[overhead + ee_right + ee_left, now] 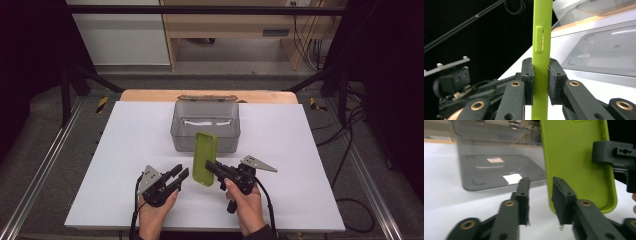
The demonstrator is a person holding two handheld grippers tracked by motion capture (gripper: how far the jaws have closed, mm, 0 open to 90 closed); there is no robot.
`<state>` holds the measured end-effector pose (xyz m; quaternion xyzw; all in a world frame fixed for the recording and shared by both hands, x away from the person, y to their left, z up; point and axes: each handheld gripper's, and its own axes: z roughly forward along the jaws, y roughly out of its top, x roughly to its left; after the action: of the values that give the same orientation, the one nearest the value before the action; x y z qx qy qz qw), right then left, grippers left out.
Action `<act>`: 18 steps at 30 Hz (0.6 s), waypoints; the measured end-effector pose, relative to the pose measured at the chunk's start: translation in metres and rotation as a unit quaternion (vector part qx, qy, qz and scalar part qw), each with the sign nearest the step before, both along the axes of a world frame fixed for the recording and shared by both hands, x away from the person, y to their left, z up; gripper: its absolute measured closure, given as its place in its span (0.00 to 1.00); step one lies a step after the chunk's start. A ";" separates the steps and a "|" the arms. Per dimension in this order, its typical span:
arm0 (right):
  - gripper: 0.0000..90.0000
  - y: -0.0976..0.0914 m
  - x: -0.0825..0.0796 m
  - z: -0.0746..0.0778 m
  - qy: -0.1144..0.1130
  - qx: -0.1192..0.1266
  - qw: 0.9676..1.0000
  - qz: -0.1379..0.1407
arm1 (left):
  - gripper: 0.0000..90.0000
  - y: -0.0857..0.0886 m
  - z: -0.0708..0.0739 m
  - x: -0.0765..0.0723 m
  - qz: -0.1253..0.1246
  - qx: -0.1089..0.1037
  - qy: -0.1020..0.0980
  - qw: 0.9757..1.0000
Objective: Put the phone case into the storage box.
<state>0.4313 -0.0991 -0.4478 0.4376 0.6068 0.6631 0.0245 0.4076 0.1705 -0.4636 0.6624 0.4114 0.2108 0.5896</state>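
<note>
My right gripper (216, 169) clamps the green phone case (205, 158) upright. My left gripper (181, 175) stands released beside it, near the grey box (205, 126).

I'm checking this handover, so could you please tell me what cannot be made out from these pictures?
- Phone case: its top is cut off by the frame edge in the left gripper view.
- Case's lower end: hidden between the right gripper pads in the right gripper view.
- Box: the white thing inside is too small to identify in the high view.
</note>
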 end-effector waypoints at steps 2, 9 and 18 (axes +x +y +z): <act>0.86 -0.006 0.000 0.000 -0.001 -0.005 1.000 -0.010 | 0.65 0.004 0.003 0.000 0.008 0.005 -0.010 1.000; 0.86 -0.030 -0.003 -0.004 -0.004 -0.020 0.999 -0.041 | 0.41 0.027 0.013 0.002 0.047 0.021 -0.039 0.998; 0.86 -0.055 -0.005 -0.008 0.000 -0.018 0.997 -0.069 | 0.21 0.067 0.016 0.004 0.096 0.042 -0.051 0.993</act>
<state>0.4267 -0.1540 -0.4558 0.4777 0.5872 0.6488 0.0777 0.4111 0.2380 -0.4475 0.6320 0.4332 0.3175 0.5586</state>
